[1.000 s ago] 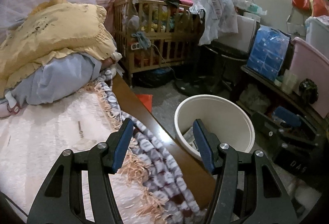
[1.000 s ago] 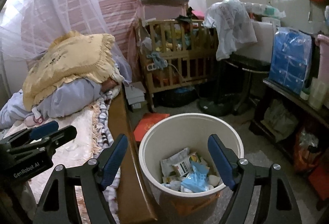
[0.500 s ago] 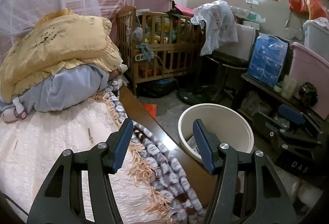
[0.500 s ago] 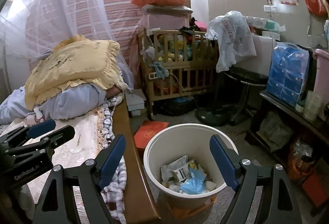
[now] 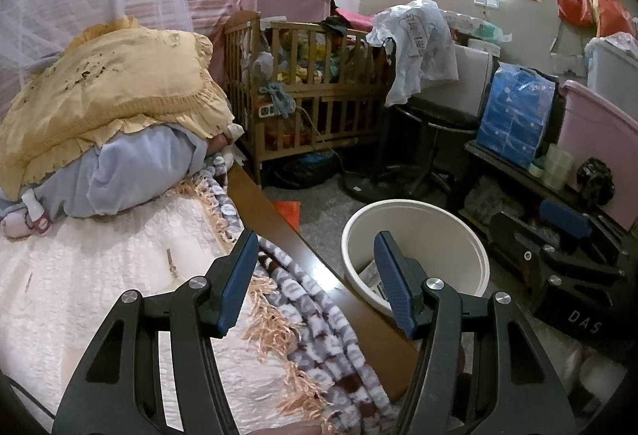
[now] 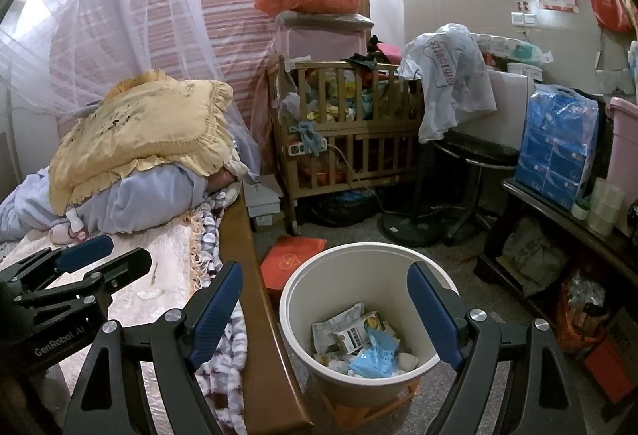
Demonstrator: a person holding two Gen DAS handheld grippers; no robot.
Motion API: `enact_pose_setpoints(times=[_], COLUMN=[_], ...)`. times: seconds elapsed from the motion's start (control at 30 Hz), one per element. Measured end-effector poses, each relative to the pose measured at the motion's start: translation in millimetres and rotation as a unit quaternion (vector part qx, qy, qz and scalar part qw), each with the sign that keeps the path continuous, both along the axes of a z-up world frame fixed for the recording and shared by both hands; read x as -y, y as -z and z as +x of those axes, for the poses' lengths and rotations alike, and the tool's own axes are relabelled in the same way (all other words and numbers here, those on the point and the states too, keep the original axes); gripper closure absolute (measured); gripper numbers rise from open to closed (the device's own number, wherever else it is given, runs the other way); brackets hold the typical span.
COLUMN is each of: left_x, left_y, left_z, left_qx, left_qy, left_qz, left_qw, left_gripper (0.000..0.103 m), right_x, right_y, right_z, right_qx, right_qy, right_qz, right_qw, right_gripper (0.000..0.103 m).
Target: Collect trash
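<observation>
- Your right gripper (image 6: 325,309) stands wide with nothing between its pads. Its jaws have just been opening over the white bin (image 6: 291,299), which sits at 6 o'clock in the right wrist view, just beside the wooden bed rail (image 6: 255,299).
- Your left gripper (image 5: 315,283) is half-spread and empty. It hovers over the fringed blanket (image 5: 303,319) at the bed's edge, with the bin at its 4 o'clock.
- The collected trash (image 6: 359,339), wrappers and a blue packet, lies at the bin's bottom.
- A small pale scrap (image 6: 150,292) and a thin stick-like bit (image 5: 170,259) lie on the quilt (image 5: 99,275). Both are too small to identify as trash.
- Risk: if you close on either, your pads could pinch the quilt or snag the fringe, dragging bedding along.
- Risk: swinging the left gripper toward the bin may clip the rail or your other gripper, since they sit near each other.
- Hidden: the bin's near floor area, the quilt under both grippers, and the bin's contents beneath the top layer.
</observation>
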State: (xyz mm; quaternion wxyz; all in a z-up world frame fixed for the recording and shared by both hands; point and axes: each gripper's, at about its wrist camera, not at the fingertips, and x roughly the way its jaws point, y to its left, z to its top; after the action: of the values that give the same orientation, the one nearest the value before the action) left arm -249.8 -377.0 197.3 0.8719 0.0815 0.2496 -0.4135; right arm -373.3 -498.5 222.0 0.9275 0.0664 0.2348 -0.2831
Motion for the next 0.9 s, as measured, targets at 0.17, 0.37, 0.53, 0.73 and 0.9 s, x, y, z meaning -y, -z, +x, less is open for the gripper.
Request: enact_pose_setpoints(times=[0.17, 0.37, 0.53, 0.73, 0.9], left_x=[1.1, 2.3, 3.1, 3.1, 3.3], left_y=[0.0, 0.3, 1.0, 1.5, 1.5], left_z=[0.1, 0.6, 1.0, 0.9, 0.8], left_qx=[0.000, -0.001, -0.002, -0.002, -0.003], left_qy=[-0.001, 0.000, 0.001, 0.001, 0.000], left_qz=[0.000, 0.002, 0.001, 0.002, 0.002], left_qw=[1.0000, 1.0000, 1.0000, 1.0000, 1.0000], left_gripper=[0.044, 0.044, 0.044, 0.044, 0.044], right_x=[0.7, -0.3, 0.1, 1.2, 2.7], right_y=[0.0, -1.6, -1.2, -0.5, 1.7], right_z=[0.1, -0.1, 0.2, 0.9, 1.2], right_qx=[-0.001, -0.002, -0.004, -0.006, -0.008], right_qy=[-0.001, -0.001, -0.001, -0.001, -0.002], right_qz=[0.001, 0.001, 0.002, 0.003, 0.005], right_qw=[1.000, 1.000, 1.000, 1.000, 1.000], right_gripper=[0.020, 0.020, 0.020, 0.020, 0.020])
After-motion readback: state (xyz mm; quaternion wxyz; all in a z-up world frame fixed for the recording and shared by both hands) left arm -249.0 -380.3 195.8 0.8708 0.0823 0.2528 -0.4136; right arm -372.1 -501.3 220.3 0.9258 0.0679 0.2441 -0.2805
